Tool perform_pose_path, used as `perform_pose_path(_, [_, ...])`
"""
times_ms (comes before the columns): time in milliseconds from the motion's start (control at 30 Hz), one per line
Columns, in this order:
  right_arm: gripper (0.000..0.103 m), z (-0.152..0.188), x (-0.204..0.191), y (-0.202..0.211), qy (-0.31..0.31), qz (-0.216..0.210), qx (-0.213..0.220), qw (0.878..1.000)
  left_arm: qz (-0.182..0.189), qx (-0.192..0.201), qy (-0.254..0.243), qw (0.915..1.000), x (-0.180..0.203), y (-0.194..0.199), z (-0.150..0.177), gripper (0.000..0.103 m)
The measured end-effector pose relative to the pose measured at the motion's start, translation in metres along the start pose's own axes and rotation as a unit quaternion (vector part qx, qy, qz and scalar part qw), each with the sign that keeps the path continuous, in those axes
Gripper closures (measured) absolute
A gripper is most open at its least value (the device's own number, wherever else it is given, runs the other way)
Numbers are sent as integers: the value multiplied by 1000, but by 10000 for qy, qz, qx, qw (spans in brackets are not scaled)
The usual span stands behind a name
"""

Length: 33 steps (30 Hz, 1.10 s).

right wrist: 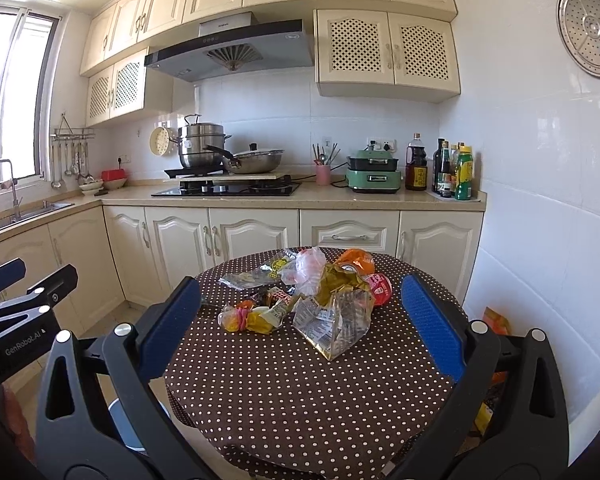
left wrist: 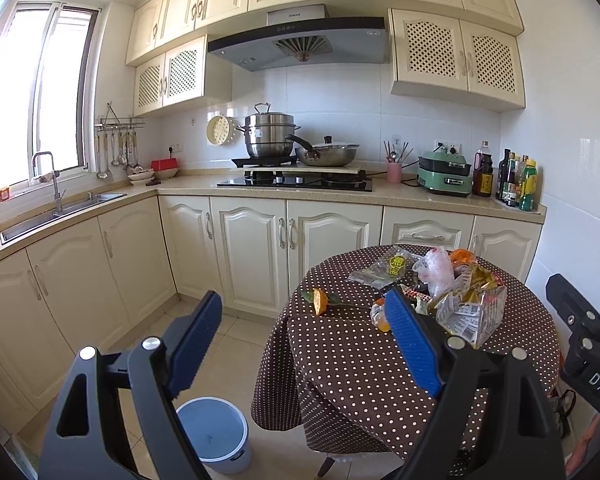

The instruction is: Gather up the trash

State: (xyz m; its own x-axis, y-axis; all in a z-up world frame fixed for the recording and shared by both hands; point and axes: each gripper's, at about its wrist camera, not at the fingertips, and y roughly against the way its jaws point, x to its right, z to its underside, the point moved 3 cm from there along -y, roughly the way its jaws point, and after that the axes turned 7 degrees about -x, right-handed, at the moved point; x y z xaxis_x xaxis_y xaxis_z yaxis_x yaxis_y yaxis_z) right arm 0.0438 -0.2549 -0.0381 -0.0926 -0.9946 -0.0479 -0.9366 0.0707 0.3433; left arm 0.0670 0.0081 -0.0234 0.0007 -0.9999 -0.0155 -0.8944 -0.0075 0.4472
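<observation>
Kitchen, L-shaped run of cream cabinets (right wrist: 252,236) under a stone counter; range hood (left wrist: 300,42) above the hob (left wrist: 296,182), steamer pot (left wrist: 269,134) and lidded wok (left wrist: 328,154) on the burners. Sink (left wrist: 60,210) with tap below the window, left wall.

Round worktop (right wrist: 300,380) in brown polka-dot cloth fills the near ground in the right wrist view.

Pale blue trash bin (left wrist: 212,434) stands open on the floor tiles, just beside the worktop's left edge, below the left gripper (left wrist: 304,332).

Left gripper: jaws released, spread wide, nothing between the pads; left finger over floor, right finger over the worktop's trash. Right gripper (right wrist: 300,320): jaws likewise released, wide apart, held above the worktop's near half, straddling the trash pile without touching it. Each gripper's body shows at the edge of the other's view.

Trash sits heaped on the far half of the worktop:
- crumpled clear-and-gold wrapper (right wrist: 332,320), nearest, printed label facing out
- clear plastic bag (right wrist: 310,270) behind it
- flat clear packet with yellow print (right wrist: 260,274), far left
- orange bag (right wrist: 354,260) and red-lidded cup (right wrist: 380,288), far right
- small knot of yellow and orange wrappers (right wrist: 246,318), left of the gold wrapper
- artificial orange flower (left wrist: 322,300) on a stem, lying apart near the worktop's left edge.
</observation>
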Motion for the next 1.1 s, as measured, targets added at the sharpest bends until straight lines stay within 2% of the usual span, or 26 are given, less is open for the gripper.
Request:
perform_pose_path(400, [5,-19,1,-32,-21,43,-99,9999,47,-210,-96,9997,12,-36,-20,21])
perform_pose_path(867, [5,-20,20,-77,-216,140,-541,9982,102,-537,-90,9985,26,-90,-31,21])
perform_pose_path(1100, [5,-1,40,-117,-302,252,-994,9943,307,-1072,-75,9937,32,-136,-17,21])
